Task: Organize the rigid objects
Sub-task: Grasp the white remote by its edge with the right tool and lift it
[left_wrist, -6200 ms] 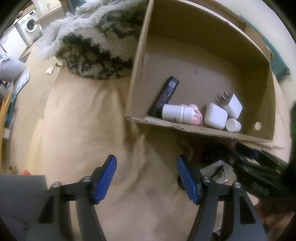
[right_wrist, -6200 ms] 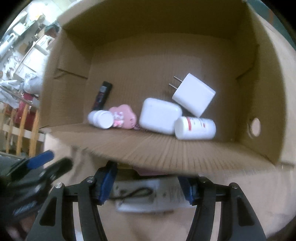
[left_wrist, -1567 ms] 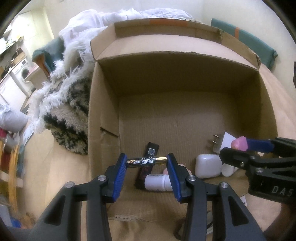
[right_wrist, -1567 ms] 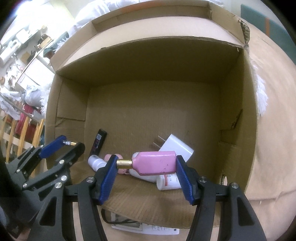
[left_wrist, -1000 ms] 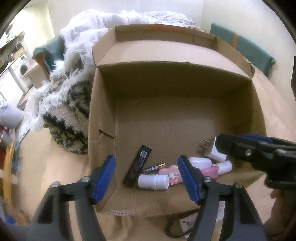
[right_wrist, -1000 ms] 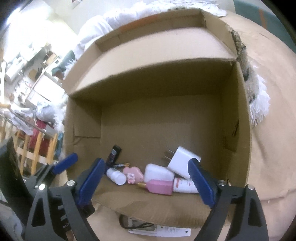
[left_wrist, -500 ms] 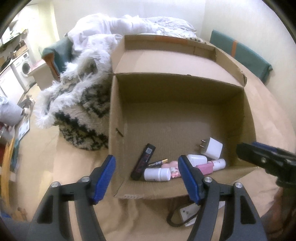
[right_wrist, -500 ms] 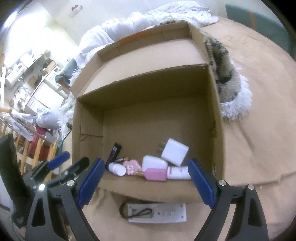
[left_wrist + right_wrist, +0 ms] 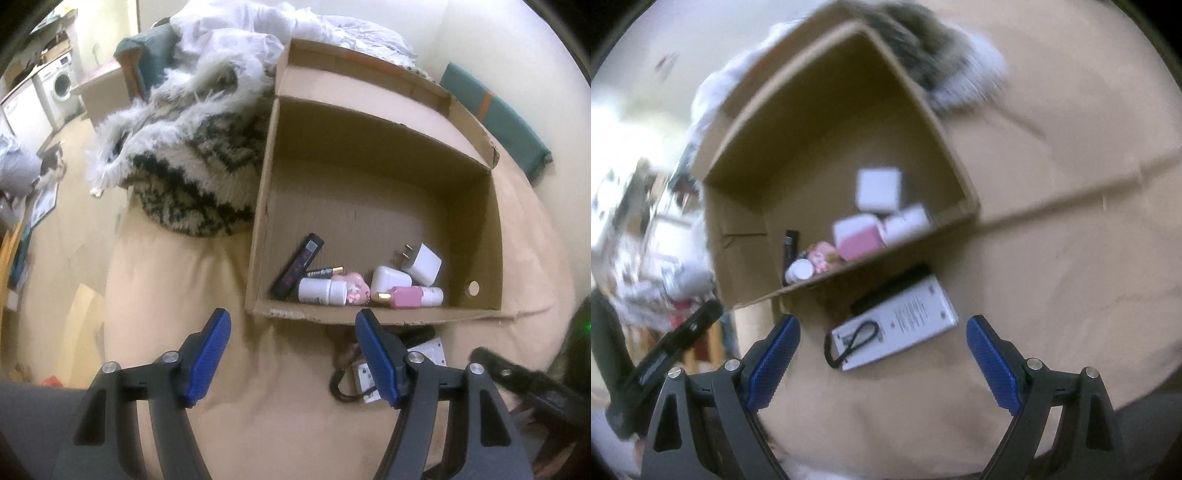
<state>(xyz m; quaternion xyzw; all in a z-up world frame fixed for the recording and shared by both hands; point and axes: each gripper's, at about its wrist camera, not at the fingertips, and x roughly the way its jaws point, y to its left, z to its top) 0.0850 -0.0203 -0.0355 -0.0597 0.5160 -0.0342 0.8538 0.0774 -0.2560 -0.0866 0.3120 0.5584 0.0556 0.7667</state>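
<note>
The big cardboard box (image 9: 369, 192) sits ahead of both tongs on the tan cover (image 9: 166, 277). Small things already lie in a row along its near wall: a white plug (image 9: 424, 258), a pink bottle (image 9: 406, 297), a white pill bottle (image 9: 319, 291) and a battery (image 9: 325, 272). One flat white pack (image 9: 894, 325) is not in yet, I think; it lies just ahead of the right tongs (image 9: 882, 354). The left tongs (image 9: 291, 354) hang low, a bit short of the box. Both are wide and hold nothing.
</note>
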